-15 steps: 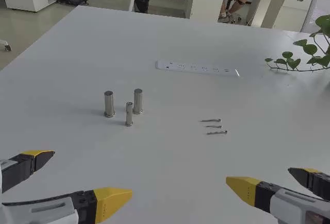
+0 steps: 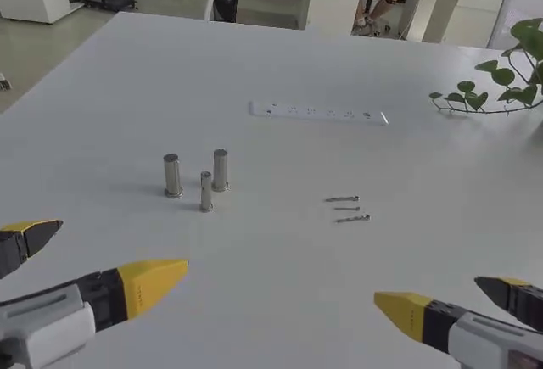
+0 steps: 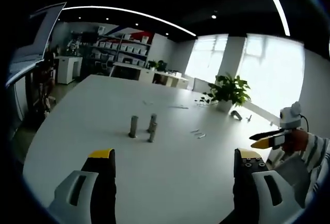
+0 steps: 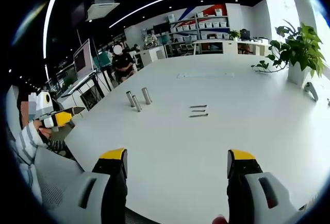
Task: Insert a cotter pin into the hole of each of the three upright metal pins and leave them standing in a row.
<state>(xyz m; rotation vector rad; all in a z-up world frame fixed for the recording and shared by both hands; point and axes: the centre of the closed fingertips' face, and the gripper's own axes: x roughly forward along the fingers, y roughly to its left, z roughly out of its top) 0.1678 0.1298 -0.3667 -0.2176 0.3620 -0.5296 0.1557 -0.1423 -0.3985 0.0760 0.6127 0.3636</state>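
Note:
Three upright metal pins (image 2: 197, 177) stand in a loose cluster on the white table (image 2: 280, 64), also seen as metal pins (image 3: 144, 126) and metal pins (image 4: 138, 99). Three cotter pins (image 2: 346, 208) lie side by side to their right, visible too as cotter pins (image 3: 197, 133) and cotter pins (image 4: 196, 110). My left gripper (image 2: 89, 254) hovers open at the near left, well short of the pins, its yellow-tipped jaws wide apart. My right gripper (image 2: 462, 299) is open at the near right, below the cotter pins. Both are empty; left gripper (image 3: 174, 163), right gripper (image 4: 177, 159).
A white power strip (image 2: 318, 113) lies beyond the pins. A potted plant (image 2: 501, 81) trails leaves over the far right of the table. Desks, cabinets and office chairs stand behind the table, and a seated person is at the far desks.
My left gripper has risen and shifted left in the head view. The head camera tilted slightly. Pins and cotter pins stay where they were.

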